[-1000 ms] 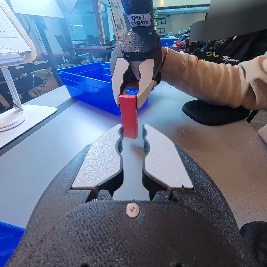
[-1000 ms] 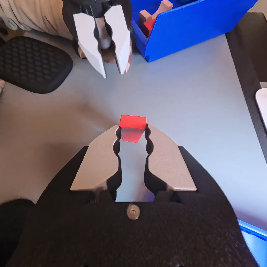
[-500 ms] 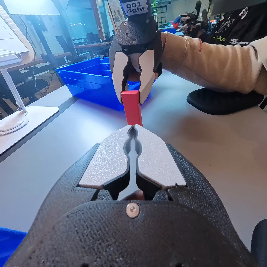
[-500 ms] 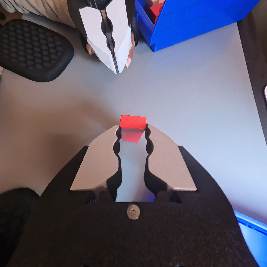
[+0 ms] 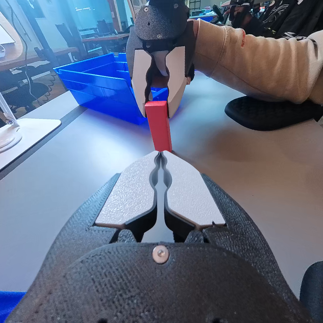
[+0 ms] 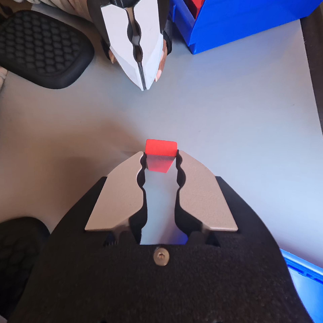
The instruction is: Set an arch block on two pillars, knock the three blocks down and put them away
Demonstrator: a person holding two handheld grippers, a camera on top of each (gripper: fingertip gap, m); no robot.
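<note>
A red pillar block stands upright on the grey table, gripped at its top end by my right gripper, which points down from above. In the right wrist view the block's top face shows between the right gripper's fingertips. My left gripper is shut and empty, its tips low by the block's foot; it also shows in the right wrist view, a short way in front of the block. No arch block or second pillar is on the table.
A blue bin stands behind the block; in the right wrist view it holds red blocks. A black padded rest lies right, under a person's sleeve. A white lamp base sits left. Another blue bin edge is near. There is about 8 cm between the tips of the two grippers. The right tips stand about 20 cm off the black padded rest.
My left gripper closed from open to shut and moved forward toward the block's foot. The right gripper kept hold of the upright red block.
</note>
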